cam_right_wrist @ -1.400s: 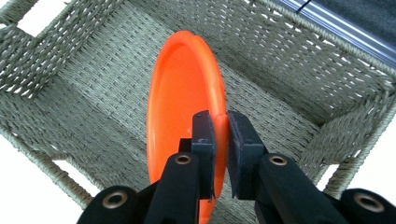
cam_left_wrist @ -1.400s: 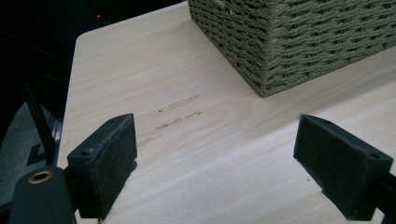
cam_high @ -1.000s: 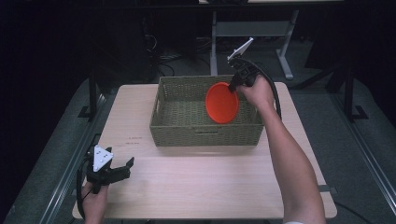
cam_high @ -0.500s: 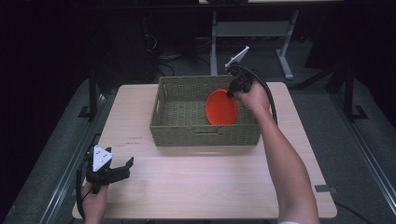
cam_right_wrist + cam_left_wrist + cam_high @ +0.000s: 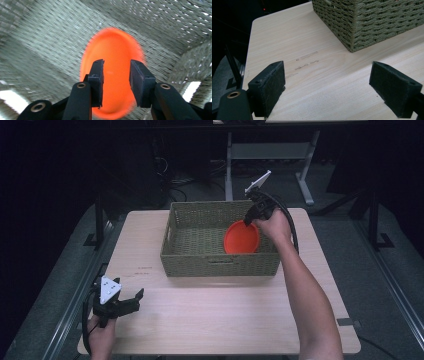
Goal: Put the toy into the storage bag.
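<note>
Orange plate (image 5: 241,237) is sitting inside the woven basket (image 5: 192,257), toward its right end and tilted up against the near wall, so you are looking at a placement that is nearly done; judging from these views, what is left is letting go cleanly and lifting your hand out of the basket. Your right tongs (image 5: 248,218) are hovering at the plate's upper rim, and in the right gripper view the right tongs (image 5: 116,83) are standing a little apart with the plate (image 5: 112,55) blurred beyond the gap, so I cannot tell whether they are gripping it or are already loose. Your right arm is reaching long across the counter (image 5: 225,320), wrist bent down over the basket's right end. Your left tongs (image 5: 135,300) are resting spread wide and empty, well apart from the basket at the counter's near left corner, pointing toward the basket's corner (image 5: 352,37).
</note>
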Demonstrator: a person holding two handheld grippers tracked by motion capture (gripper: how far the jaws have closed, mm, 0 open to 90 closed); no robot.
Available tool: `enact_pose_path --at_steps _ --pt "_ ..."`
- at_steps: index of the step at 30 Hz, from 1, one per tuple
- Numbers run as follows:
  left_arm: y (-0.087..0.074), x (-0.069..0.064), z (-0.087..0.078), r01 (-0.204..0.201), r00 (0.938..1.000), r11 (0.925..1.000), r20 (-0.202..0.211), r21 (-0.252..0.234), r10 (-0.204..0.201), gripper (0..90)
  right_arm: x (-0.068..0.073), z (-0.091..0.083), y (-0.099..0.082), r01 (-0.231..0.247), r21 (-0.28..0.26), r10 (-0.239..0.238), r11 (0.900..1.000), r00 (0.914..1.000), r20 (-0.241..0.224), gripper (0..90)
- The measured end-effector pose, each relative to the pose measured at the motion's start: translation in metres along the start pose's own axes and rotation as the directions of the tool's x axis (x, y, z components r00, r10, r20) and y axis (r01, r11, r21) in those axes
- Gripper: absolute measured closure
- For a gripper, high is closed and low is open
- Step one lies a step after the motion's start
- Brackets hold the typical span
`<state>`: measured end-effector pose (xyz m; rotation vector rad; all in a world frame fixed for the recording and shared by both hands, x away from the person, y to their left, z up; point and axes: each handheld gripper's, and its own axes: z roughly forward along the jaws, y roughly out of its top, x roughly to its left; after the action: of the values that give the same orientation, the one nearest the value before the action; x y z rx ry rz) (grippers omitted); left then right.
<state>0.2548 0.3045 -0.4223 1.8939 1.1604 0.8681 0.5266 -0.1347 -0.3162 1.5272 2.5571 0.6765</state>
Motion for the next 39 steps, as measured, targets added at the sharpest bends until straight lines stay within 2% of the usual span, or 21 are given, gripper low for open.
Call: enact_pose_path --at_steps 5,11,25,31,39 --pt "0.0 0.0 0.0 -0.003 1.0 1.0 -0.002 0.002 0.003 12.8 0.0 -0.008 -0.002 0.004 -0.019 -0.005 0.9998 0.9994 -0.034 59.7" --pt "0.0 0.0 -0.001 -0.003 1.0 1.0 -0.007 0.002 0.003 12.9 -0.003 -0.008 -0.009 0.006 -0.011 -0.006 0.9999 0.9989 -0.047 55.4" --pt "0.0 -0.002 0.0 -0.02 0.9998 0.9998 -0.005 0.007 0.02 12.9 -0.008 -0.021 -0.032 -0.002 -0.062 -0.004 0.9981 0.9953 -0.097 49.1" --pt "0.0 -0.002 -0.001 -0.017 0.9998 0.9998 -0.005 0.005 0.017 12.9 -0.011 -0.026 -0.048 0.001 -0.077 -0.012 0.9971 0.9893 -0.145 46.0" --pt "0.0 -0.003 0.0 -0.022 0.9998 0.9998 -0.003 0.004 0.022 12.8 -0.014 -0.031 -0.06 -0.001 -0.094 -0.016 0.9955 0.9843 -0.176 41.4"
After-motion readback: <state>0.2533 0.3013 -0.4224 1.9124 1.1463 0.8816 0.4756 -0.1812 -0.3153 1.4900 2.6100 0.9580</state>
